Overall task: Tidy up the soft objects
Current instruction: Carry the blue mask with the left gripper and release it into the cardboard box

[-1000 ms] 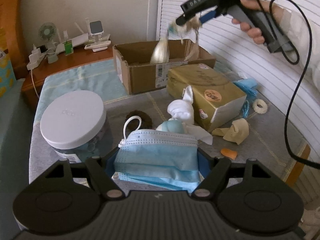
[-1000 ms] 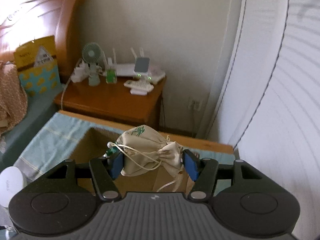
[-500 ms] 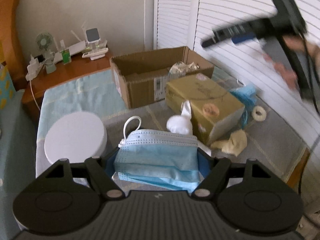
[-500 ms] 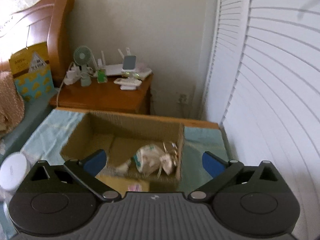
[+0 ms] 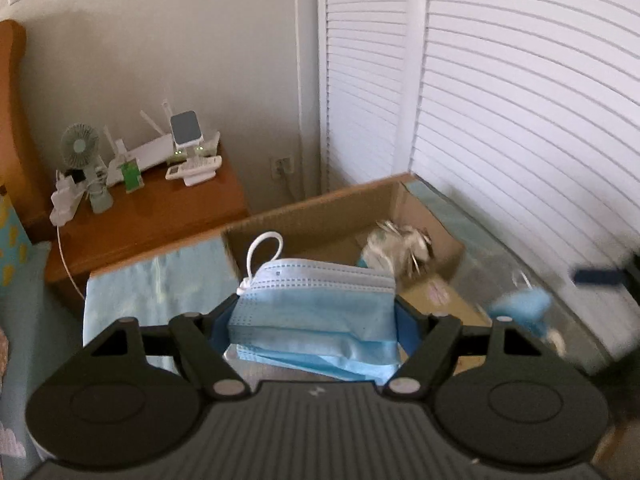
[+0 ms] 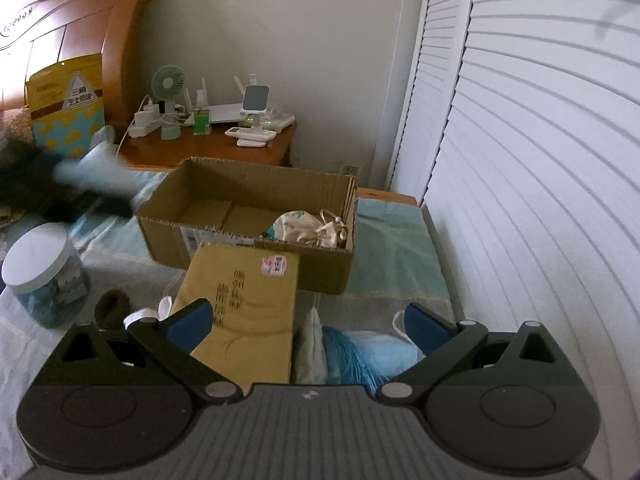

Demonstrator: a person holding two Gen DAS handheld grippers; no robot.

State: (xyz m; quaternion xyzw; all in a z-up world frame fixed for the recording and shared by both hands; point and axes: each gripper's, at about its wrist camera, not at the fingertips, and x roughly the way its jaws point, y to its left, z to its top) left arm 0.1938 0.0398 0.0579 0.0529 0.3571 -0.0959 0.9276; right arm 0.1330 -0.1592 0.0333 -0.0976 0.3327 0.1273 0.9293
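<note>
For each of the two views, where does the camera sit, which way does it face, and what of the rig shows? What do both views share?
Left wrist: sits on the left gripper, looking forward and down at the cardboard box; its jaws hold a stack of blue face masks.
Right wrist: sits on the right gripper, facing the same box from further back; its jaws stand wide with nothing between them.
Shared: the box, the drawstring pouch in it, the bedside table, the louvred doors.
</note>
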